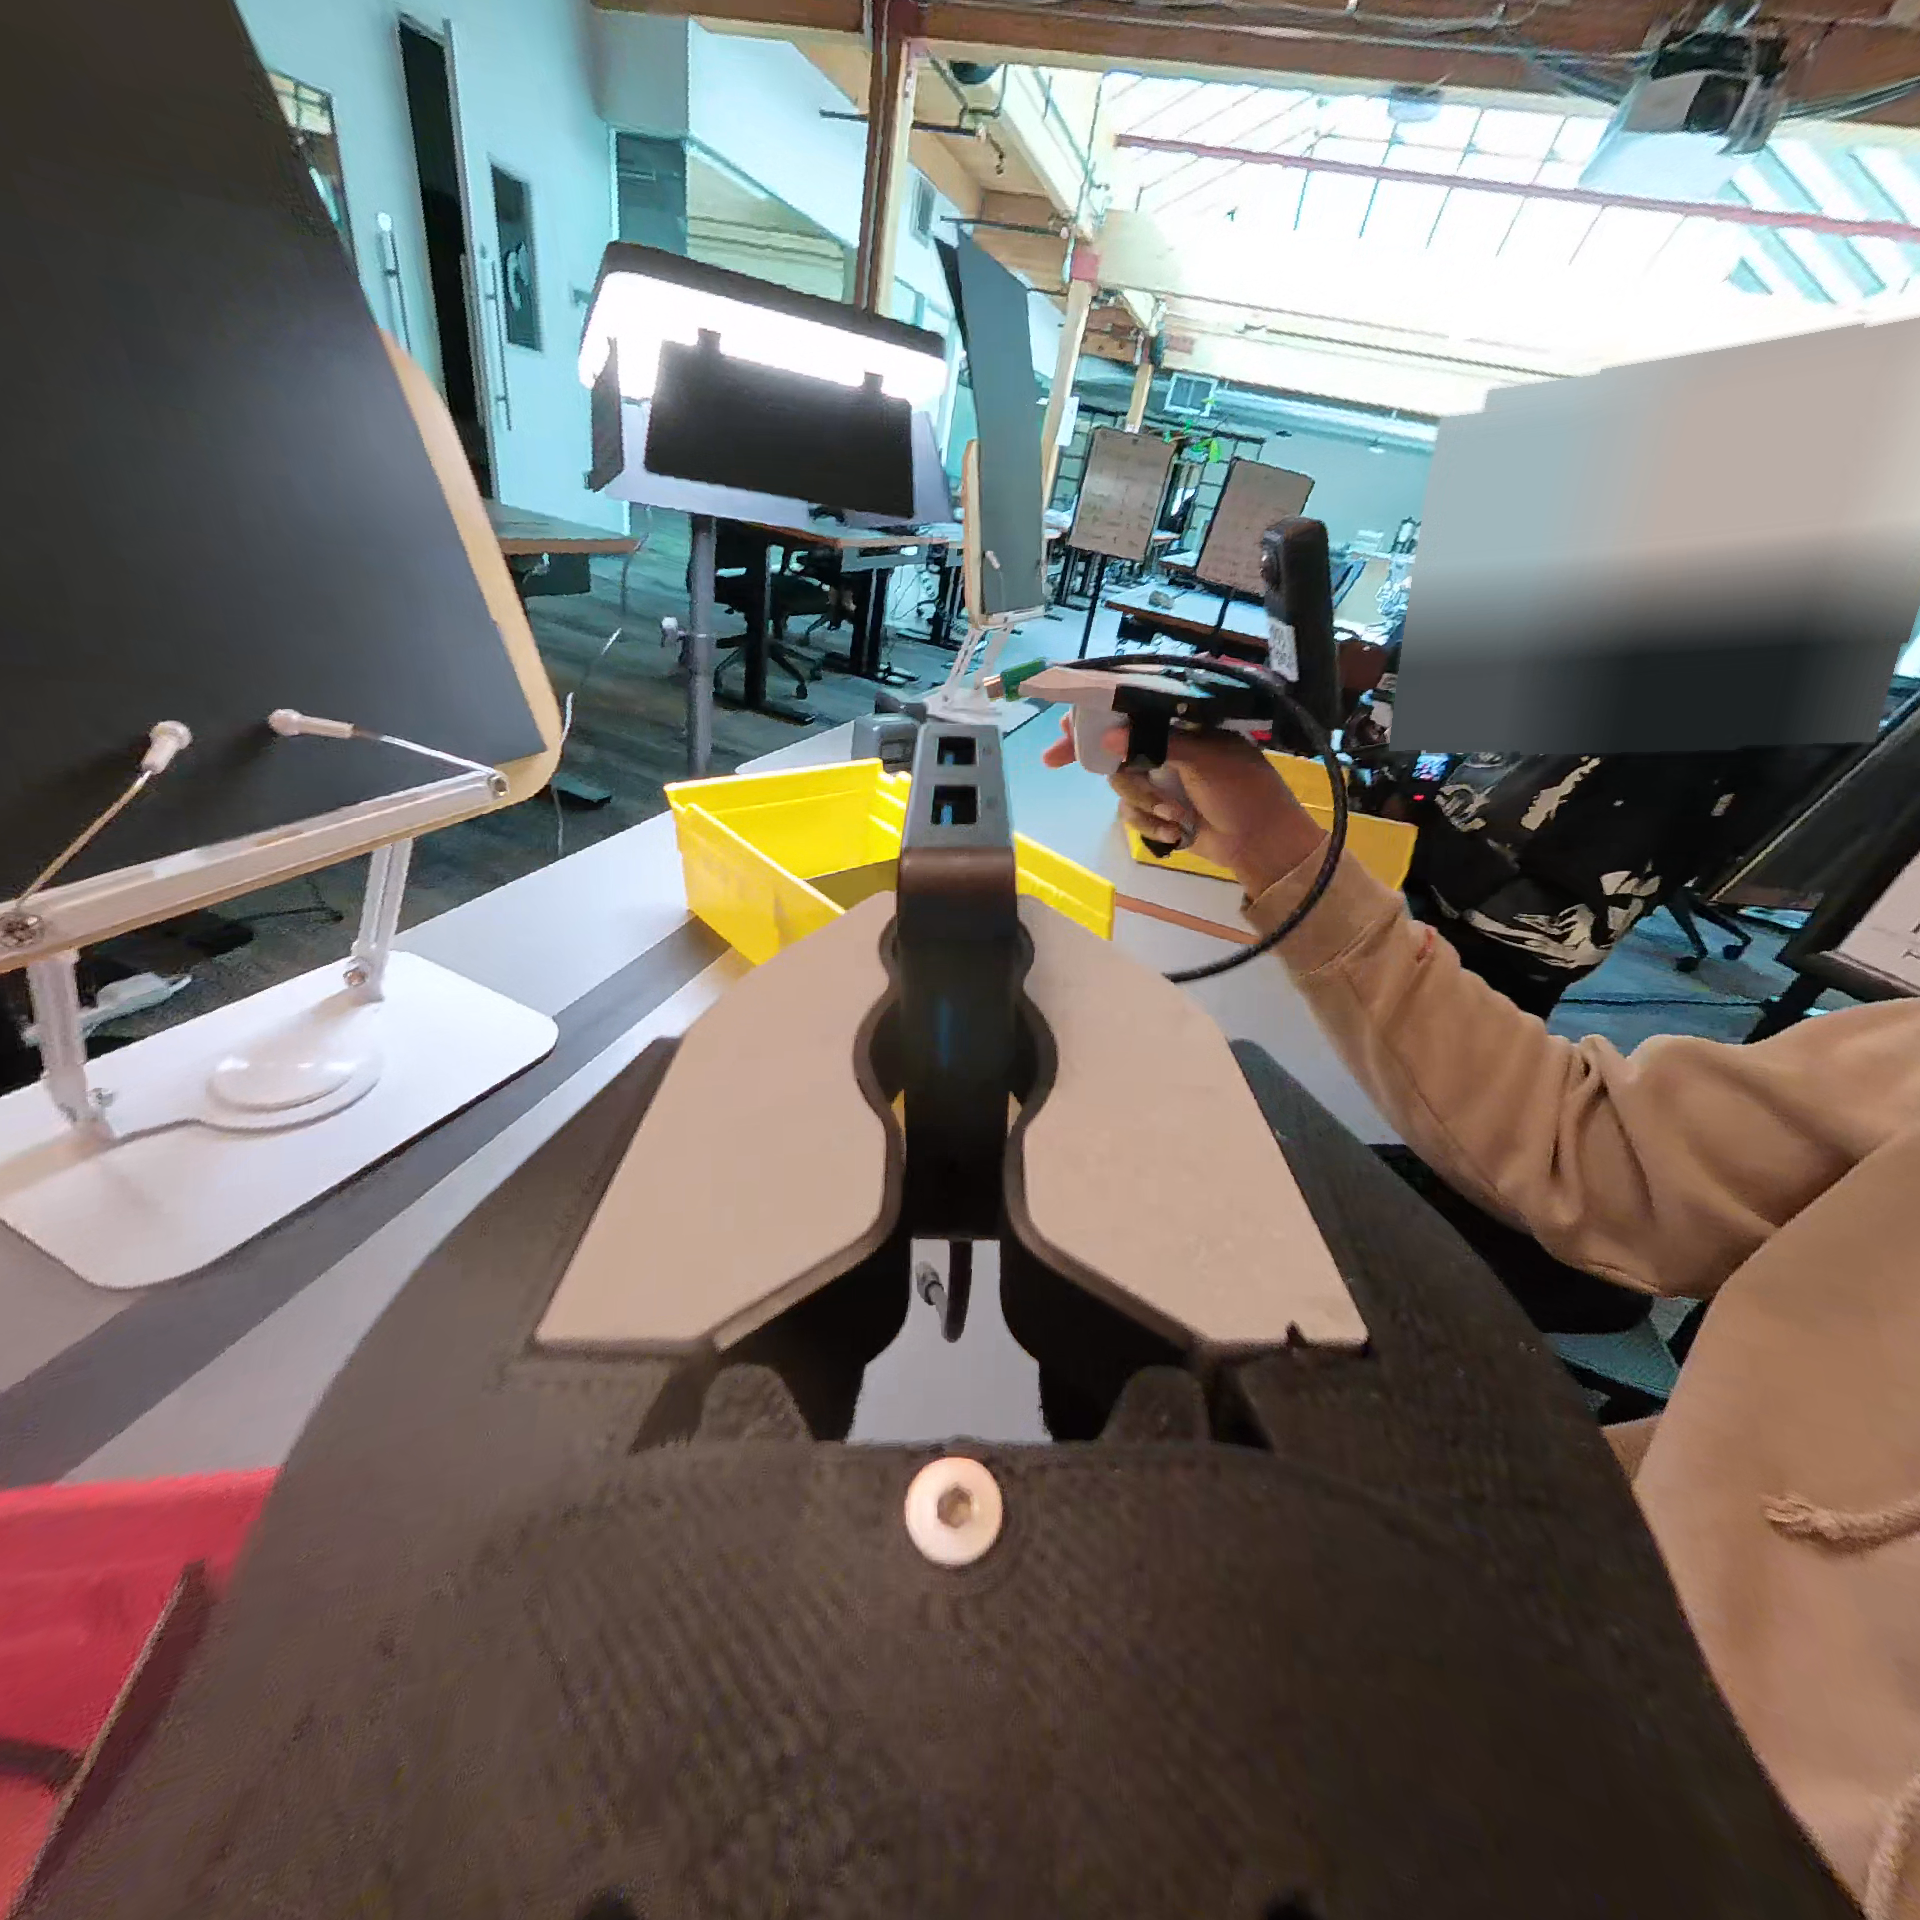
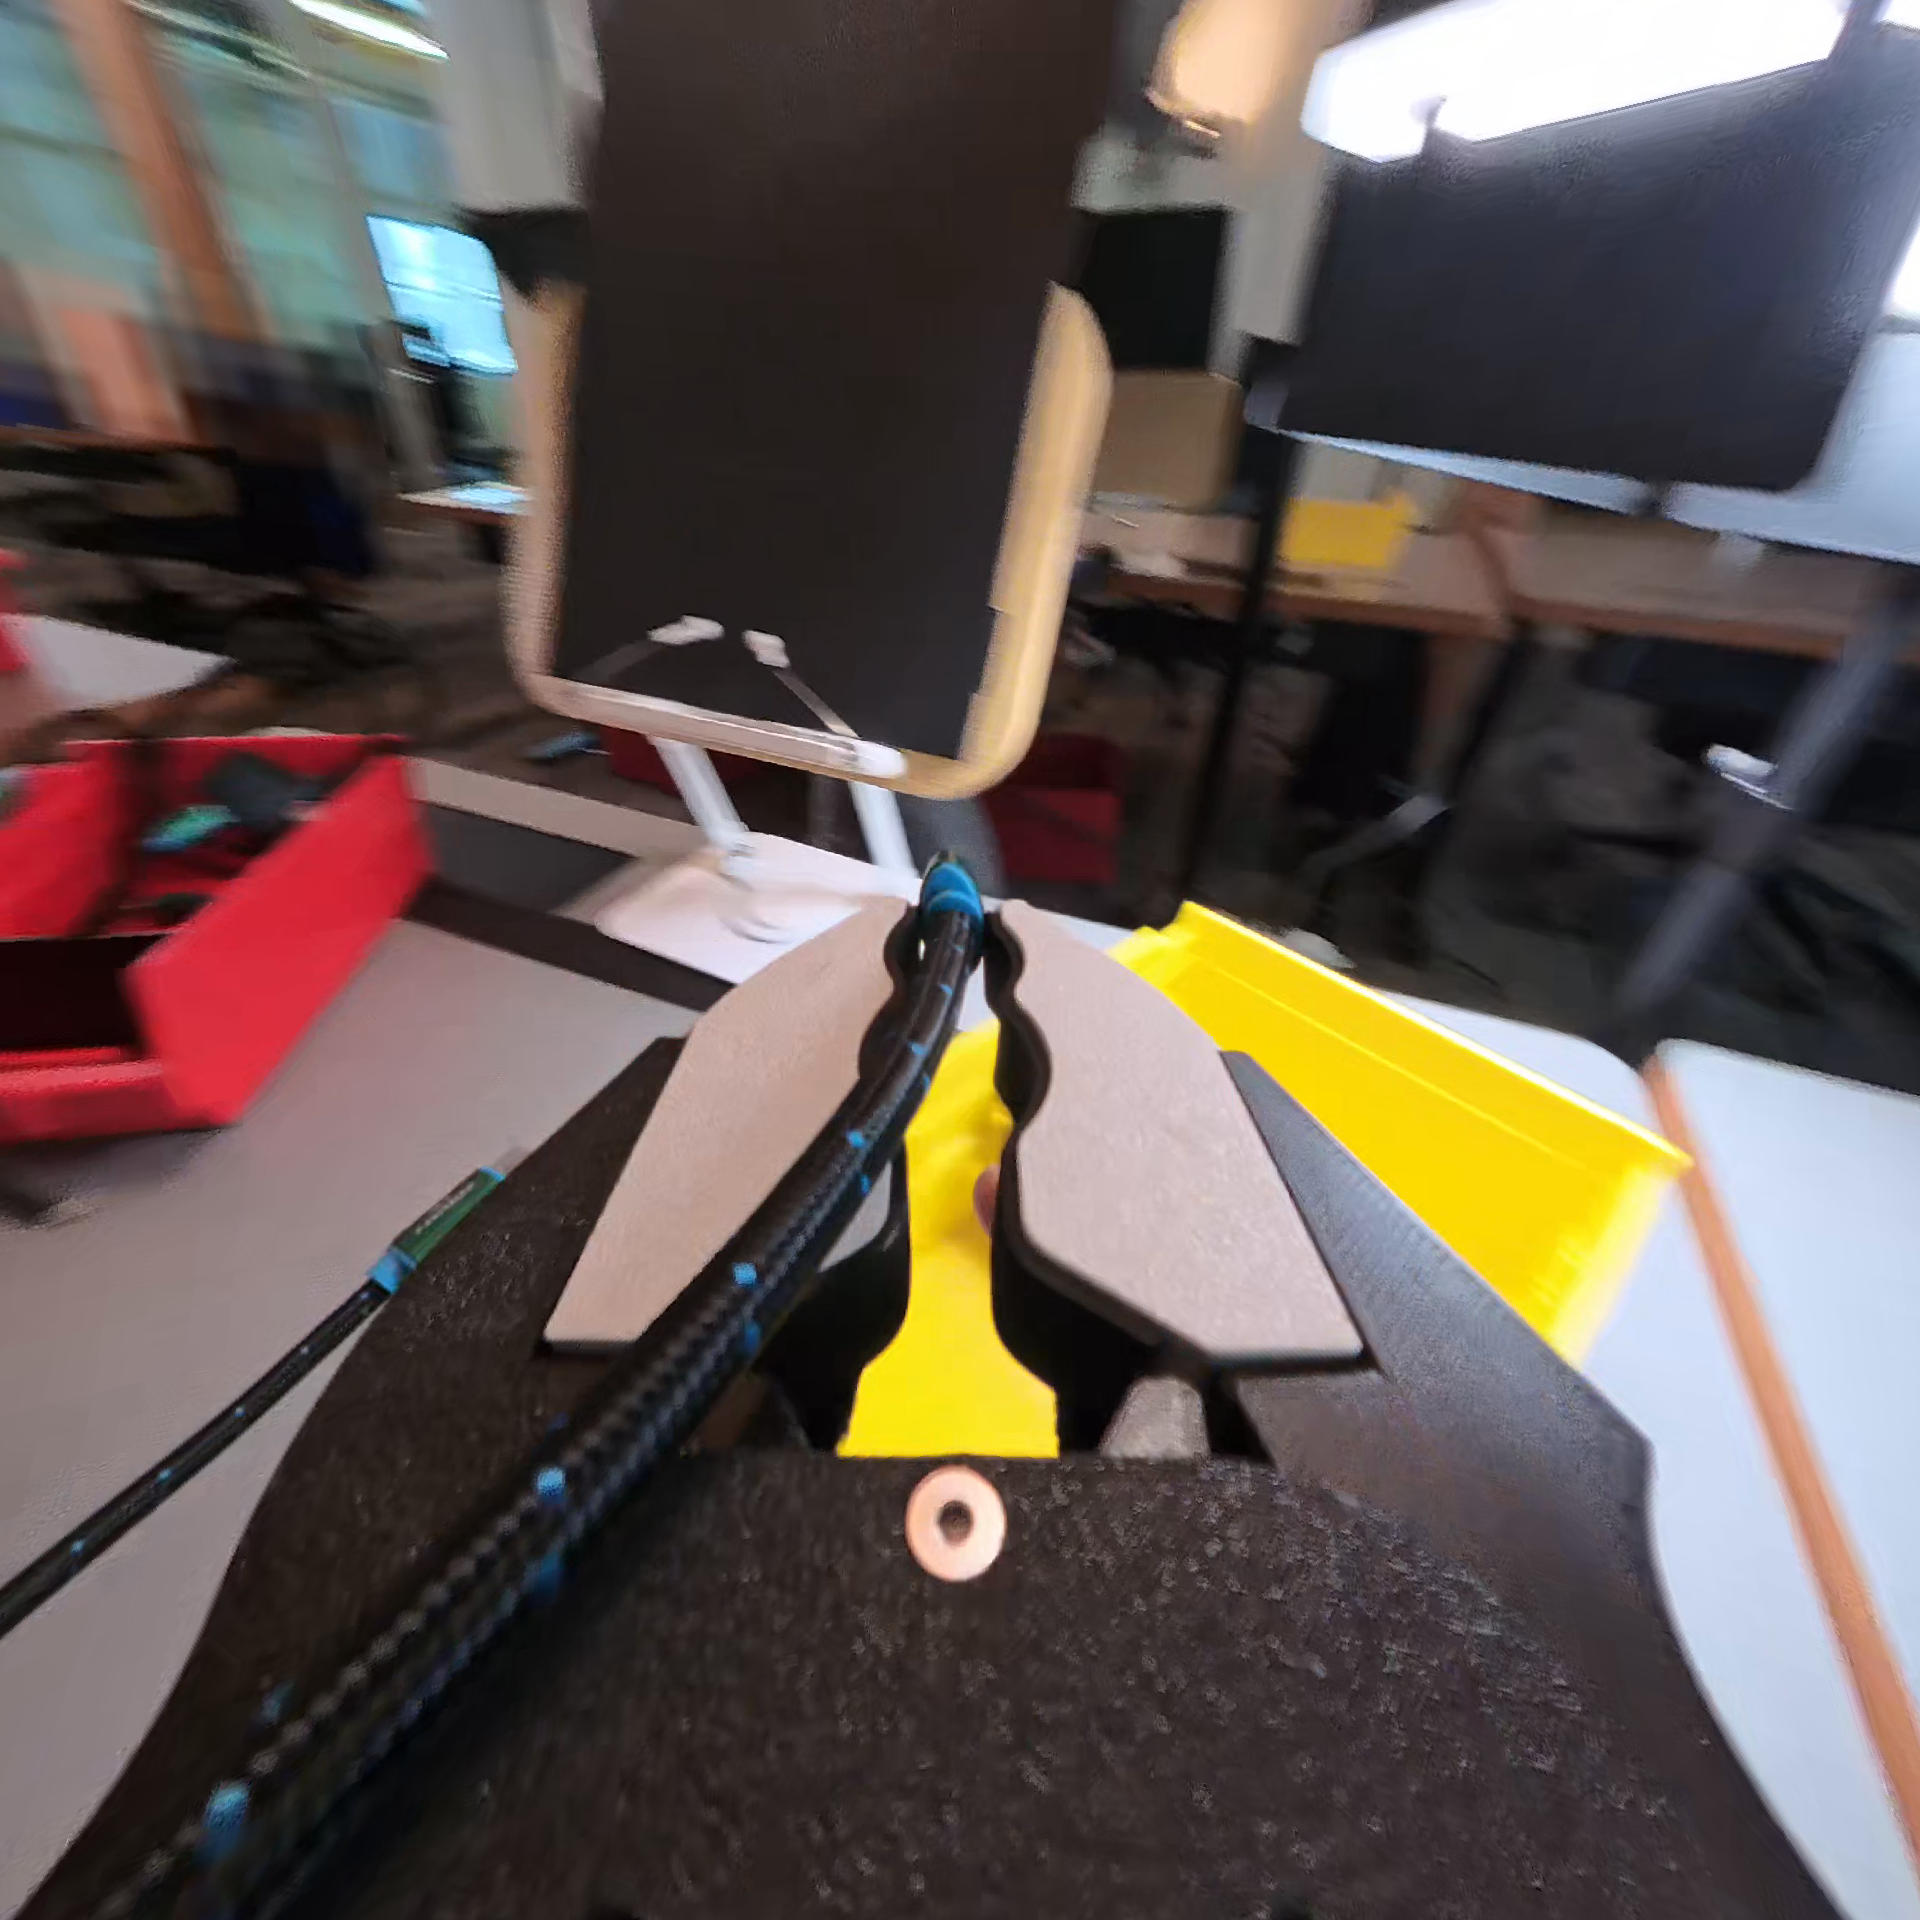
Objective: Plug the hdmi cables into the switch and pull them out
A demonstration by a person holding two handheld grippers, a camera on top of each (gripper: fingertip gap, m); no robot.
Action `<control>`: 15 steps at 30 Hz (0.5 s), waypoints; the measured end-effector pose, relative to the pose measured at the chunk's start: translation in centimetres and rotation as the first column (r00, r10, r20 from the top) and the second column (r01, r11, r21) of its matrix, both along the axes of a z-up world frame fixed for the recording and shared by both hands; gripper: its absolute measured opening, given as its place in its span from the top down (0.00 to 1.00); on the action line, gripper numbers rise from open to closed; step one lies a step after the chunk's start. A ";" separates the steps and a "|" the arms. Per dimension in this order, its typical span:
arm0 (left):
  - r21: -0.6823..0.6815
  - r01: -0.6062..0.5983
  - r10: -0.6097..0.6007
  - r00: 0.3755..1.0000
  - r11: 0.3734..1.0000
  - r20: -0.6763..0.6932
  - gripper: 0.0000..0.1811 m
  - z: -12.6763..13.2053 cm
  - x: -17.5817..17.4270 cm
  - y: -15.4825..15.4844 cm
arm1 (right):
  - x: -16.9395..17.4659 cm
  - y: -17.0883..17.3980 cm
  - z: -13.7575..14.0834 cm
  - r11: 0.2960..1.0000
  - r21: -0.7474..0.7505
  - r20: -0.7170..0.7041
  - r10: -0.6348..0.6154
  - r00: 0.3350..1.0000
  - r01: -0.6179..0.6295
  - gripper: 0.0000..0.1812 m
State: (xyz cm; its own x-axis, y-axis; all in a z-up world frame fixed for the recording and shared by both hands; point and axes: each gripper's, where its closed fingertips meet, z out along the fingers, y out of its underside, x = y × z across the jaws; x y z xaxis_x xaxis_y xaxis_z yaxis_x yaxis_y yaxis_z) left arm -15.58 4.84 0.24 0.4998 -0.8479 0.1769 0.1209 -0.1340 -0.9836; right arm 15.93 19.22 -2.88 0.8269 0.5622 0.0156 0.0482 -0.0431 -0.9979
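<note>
Here, left tool [image 1: 954,925] clamps boxy black switch [image 1: 954,831] upright.

A black box-shaped switch [image 1: 954,831] is standing on end, raised above the worktop, its lower part sitting pinched between two grey jaws. Two rectangular ports on its upper face are showing open, with nothing plugged in. To its right, a black cable [image 1: 1299,769] is looping through the air, and its metal plug with a green collar is pointing left toward the switch, apart from it. In the right wrist view, the braided black cable [image 2: 727,1288] with blue flecks is running back between closed jaws, blue collar at the tips.
</note>
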 end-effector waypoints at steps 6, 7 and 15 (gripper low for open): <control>-0.002 -0.013 0.013 0.998 1.000 -0.062 0.92 -0.9 0.7 0.2 | 8.6 2.8 -3.1 0.873 -0.011 0.260 -0.468 0.845 0.487 0.94; -0.004 -0.012 0.012 0.998 1.000 -0.069 0.92 -1.0 0.8 0.3 | 9.4 2.9 -3.6 0.845 0.021 0.332 -0.509 0.794 0.534 0.94; -0.030 -0.003 0.000 0.994 1.000 -0.106 0.92 -2.1 1.7 0.6 | 6.4 2.3 -13.1 0.853 -0.285 0.716 -0.114 0.689 0.438 0.93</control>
